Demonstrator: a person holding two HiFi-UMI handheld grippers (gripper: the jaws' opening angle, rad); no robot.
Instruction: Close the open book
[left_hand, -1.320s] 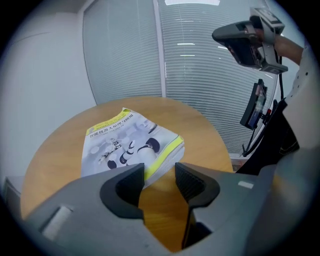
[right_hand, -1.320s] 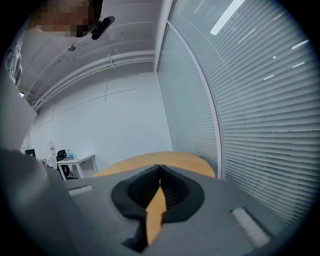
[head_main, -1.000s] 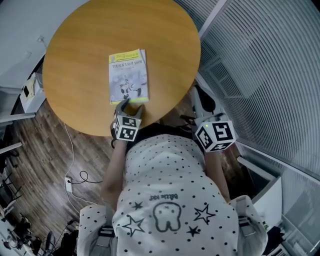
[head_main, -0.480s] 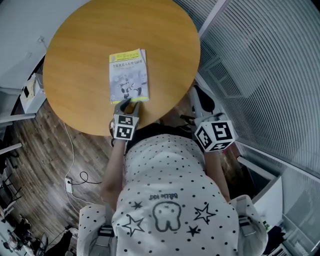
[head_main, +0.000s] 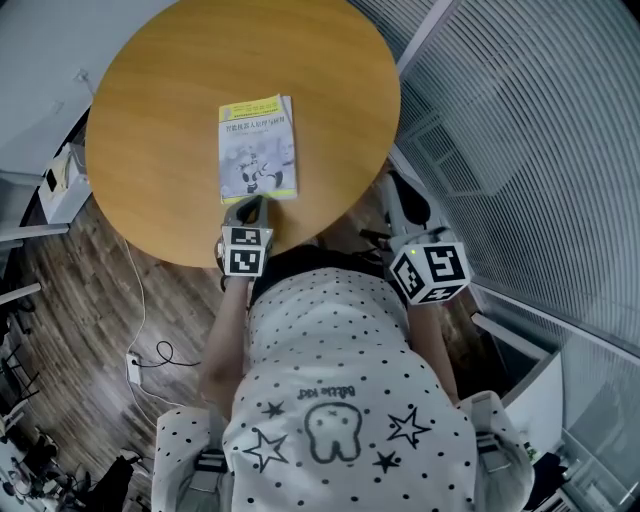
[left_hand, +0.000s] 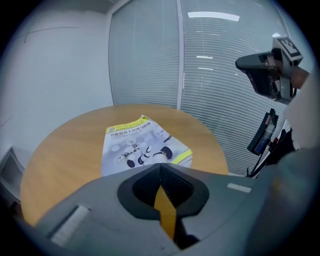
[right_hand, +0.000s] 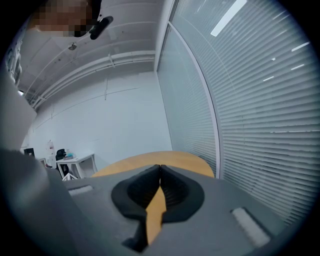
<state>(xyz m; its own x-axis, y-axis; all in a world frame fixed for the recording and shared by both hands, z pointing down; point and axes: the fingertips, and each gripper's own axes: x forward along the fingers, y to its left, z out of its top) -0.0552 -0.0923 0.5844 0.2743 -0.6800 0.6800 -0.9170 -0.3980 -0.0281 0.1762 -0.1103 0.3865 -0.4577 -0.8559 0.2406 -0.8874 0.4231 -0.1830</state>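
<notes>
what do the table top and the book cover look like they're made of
Table top: wood-look, probably veneer or laminate; even honey-brown tone, smooth surface, soft satin sheen. Book cover: printed paper or thin card, likely coated; crisp colour print and flat thin edges, though gloss is hard to judge.

The left gripper (left_hand: 161, 167) has just been closing its jaws, which now meet with nothing between them. Just beyond their tips a book (left_hand: 142, 147) lies cover up, seemingly closed, on the round wooden table (left_hand: 60, 150). Above and right of the jaws hangs the right gripper (left_hand: 252, 67).
</notes>
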